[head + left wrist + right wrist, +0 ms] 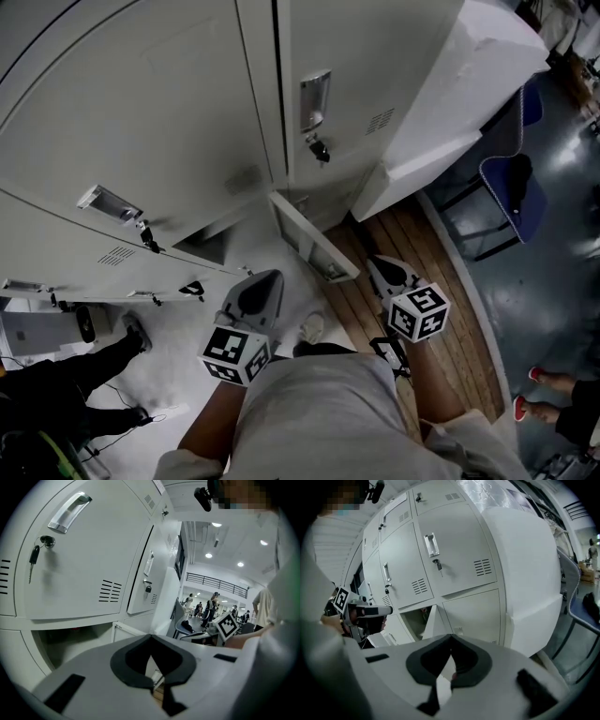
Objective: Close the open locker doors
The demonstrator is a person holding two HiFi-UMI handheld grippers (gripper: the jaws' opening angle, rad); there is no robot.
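- The bank of lockers [169,112] is pale painted sheet metal, smooth and flat-faced, with small louvred vents. The upper doors I can see sit flush in their frames.
- One low locker door [314,246] stands swung out toward the person, a thin flat panel seen edge-on over the wooden plank floor [412,244]. As I see it, at least this one is left to close.
- Its compartment [415,618] gapes dark and square behind it.
- The left gripper [262,286] hangs just beside the door's edge, apart from it. Its dark-lined jaws meet at the tips with nothing between them.
- The right gripper [386,270] is near the door's other side, also clear of it, with its jaws together and empty.
- The closed doors carry shiny recessed handles [315,98], and one has a small key [321,150] dangling below.
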